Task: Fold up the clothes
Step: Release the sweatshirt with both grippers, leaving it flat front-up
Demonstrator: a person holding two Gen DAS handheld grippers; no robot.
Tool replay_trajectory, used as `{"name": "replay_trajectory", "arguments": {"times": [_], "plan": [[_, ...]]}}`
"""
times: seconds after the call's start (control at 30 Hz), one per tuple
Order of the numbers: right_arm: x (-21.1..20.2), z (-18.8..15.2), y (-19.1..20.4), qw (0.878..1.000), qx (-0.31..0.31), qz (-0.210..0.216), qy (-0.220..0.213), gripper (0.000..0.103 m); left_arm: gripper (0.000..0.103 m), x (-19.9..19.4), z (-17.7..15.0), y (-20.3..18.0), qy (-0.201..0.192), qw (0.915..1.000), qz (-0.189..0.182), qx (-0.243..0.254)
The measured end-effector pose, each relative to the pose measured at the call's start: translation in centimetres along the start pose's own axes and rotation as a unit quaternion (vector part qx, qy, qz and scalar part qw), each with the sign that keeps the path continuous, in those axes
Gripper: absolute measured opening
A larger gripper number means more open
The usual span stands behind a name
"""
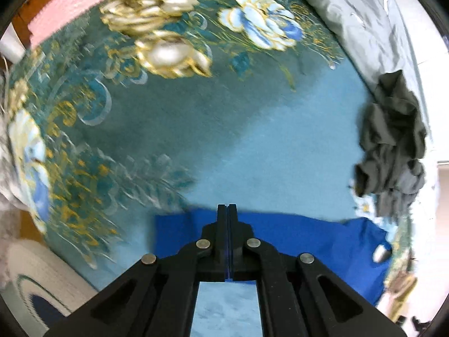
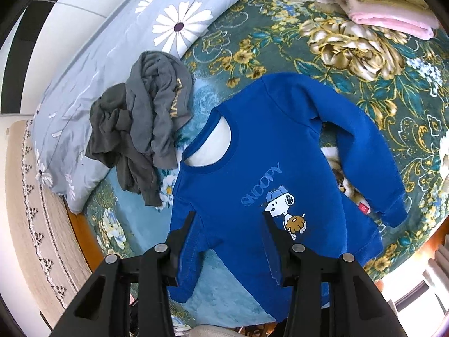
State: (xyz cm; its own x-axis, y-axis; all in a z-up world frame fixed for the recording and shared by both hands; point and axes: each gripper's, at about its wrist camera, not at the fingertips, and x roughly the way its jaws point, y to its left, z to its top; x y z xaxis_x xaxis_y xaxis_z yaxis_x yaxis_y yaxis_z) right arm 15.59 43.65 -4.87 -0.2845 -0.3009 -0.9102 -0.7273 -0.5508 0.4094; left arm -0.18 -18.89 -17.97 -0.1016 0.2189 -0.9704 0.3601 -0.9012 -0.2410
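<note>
- One garment in work: blue Snoopy sweatshirt (image 2: 269,168), spread front-up on the floral bedspread (image 2: 350,64), filling the centre and lower half of the right wrist view. In the left wrist view only a blue strip of it shows along the bottom edge.
- Fold state: one sleeve looks turned in at the lower left of the right view; the other sleeve still lies out flat toward the right edge, cuff free. Body not folded. My read: early, first fold at most.
- Right gripper (image 2: 228,219): jaws part open, straddling the turned-in sleeve or side edge at bottom centre. Can't tell if the pads actually press the cloth.
- Left gripper (image 1: 227,210): jaws fully together at bottom centre of its view. A thin blue line shows in the seam between them, so it may be pinching fabric; not certain.
- Left to do: far sleeve in, then body over.
- Grey crumpled clothes (image 2: 140,118), upper left of the right view, lying partly on the daisy-print pillow (image 2: 118,36): untouched, still to fold.
- Folded pink and olive stack (image 2: 387,2), upper right: looks done already.
</note>
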Motion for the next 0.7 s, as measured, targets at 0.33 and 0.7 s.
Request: {"name": "replay_trajectory", "arguments": {"times": [0.33, 0.7], "plan": [[-5.4, 1.5, -5.4, 0.997, 0.028, 0.036, -0.064, 0.048, 0.000, -0.3, -6.8, -7.4, 0.057, 0.9941, -0.046, 0.080], [-4.2, 5.2, -21.9, 0.990, 0.124, 0.027, -0.067, 0.048, 0.000, -2.8, -11.7, -16.7, 0.040, 0.9870, 0.001, 0.155]]}}
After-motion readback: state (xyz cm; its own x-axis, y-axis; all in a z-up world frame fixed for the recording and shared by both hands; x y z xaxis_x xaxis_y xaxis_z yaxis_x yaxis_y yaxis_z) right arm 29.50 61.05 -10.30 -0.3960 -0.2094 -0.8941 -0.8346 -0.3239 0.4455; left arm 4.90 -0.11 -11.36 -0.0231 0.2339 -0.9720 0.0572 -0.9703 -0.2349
